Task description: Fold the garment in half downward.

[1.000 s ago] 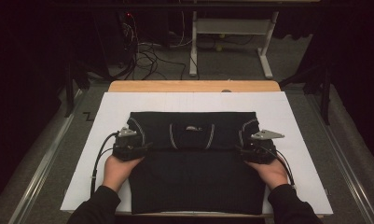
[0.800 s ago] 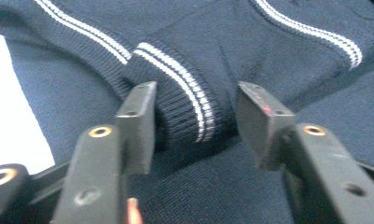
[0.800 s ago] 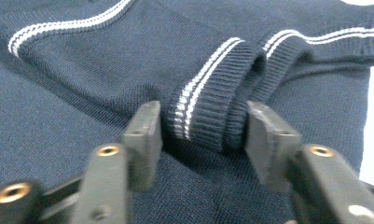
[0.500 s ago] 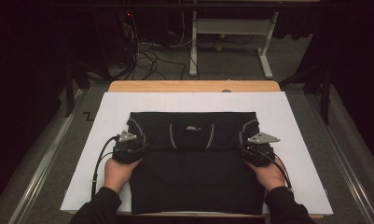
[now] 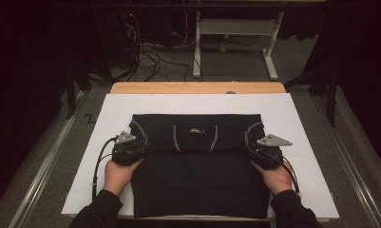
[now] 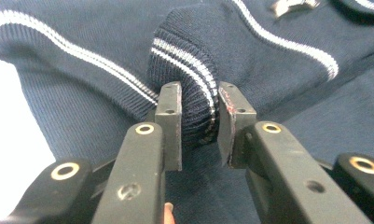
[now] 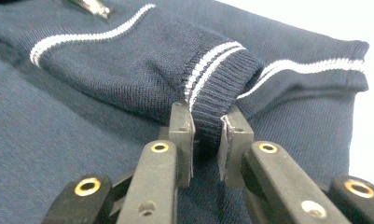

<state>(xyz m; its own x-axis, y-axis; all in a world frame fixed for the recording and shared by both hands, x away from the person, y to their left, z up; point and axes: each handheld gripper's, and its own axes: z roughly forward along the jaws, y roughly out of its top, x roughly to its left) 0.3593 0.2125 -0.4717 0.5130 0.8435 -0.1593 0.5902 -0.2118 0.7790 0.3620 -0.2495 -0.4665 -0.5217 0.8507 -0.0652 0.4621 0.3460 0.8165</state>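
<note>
Both cuffs pinched: left gripper [image 6: 199, 123] clamped on left cuff [image 6: 187, 70], right gripper [image 7: 207, 135] on right cuff [image 7: 217, 81]. Sweater [image 5: 197, 185] roughly half folded beneath, sleeves tucked, final fold left.

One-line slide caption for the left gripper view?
Left gripper clamps the striped ribbed cuff of a navy knit sweater lying on a white table.
</note>
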